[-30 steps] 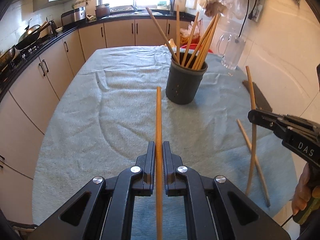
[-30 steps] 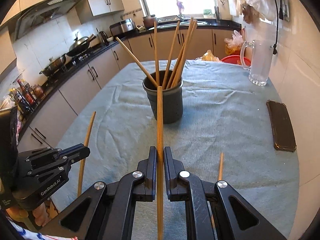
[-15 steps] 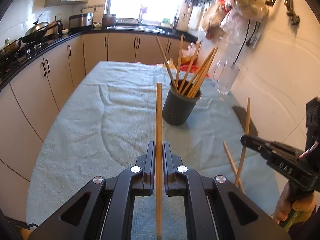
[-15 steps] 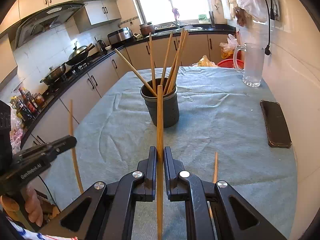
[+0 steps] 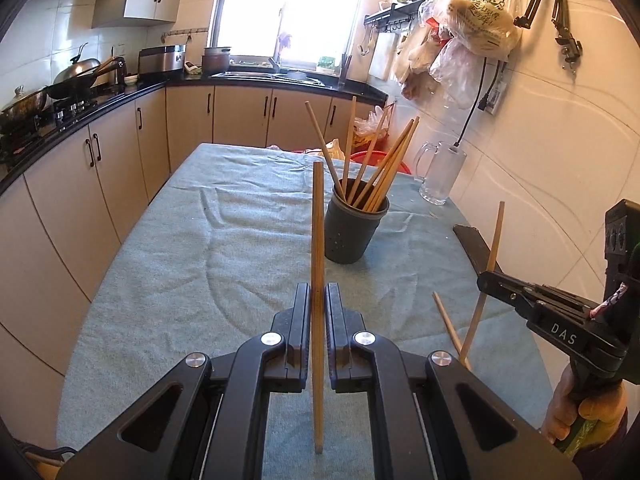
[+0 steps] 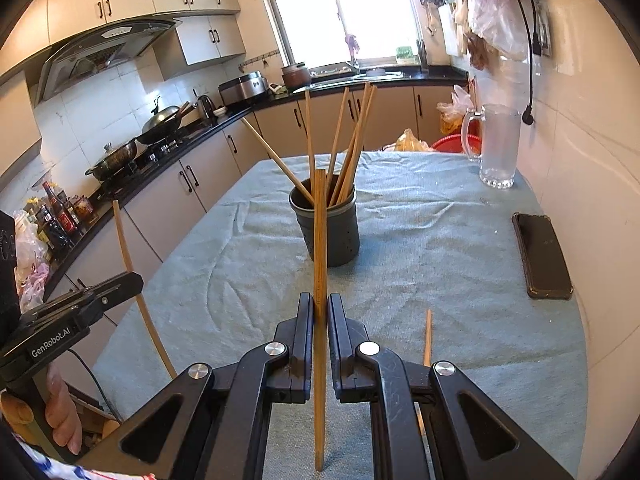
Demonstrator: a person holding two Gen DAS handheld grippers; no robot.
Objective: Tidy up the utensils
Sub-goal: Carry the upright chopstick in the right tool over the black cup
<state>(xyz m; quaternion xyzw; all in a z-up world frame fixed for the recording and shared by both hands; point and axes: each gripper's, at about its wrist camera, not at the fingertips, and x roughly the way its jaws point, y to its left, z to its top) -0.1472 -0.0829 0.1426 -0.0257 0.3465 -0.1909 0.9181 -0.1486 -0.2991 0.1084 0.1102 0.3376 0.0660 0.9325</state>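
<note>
Left gripper [image 5: 318,300] fingers clamped on chopstick [image 5: 318,240]; right gripper [image 6: 320,308] fingers clamped on second chopstick [image 6: 320,240].

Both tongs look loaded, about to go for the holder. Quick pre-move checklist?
1. Left tongs shut on a chopstick: ok.
2. Right tongs shut on a chopstick: ok.
3. Holder upright on the table cloth: ok.
4. Room in the holder: ok, mouth partly free between the chopsticks already inside it.
5. Table cleared: not ok, one loose chopstick lies on the cloth.
6. Phone and glass mug away from the holder: ok.
</note>
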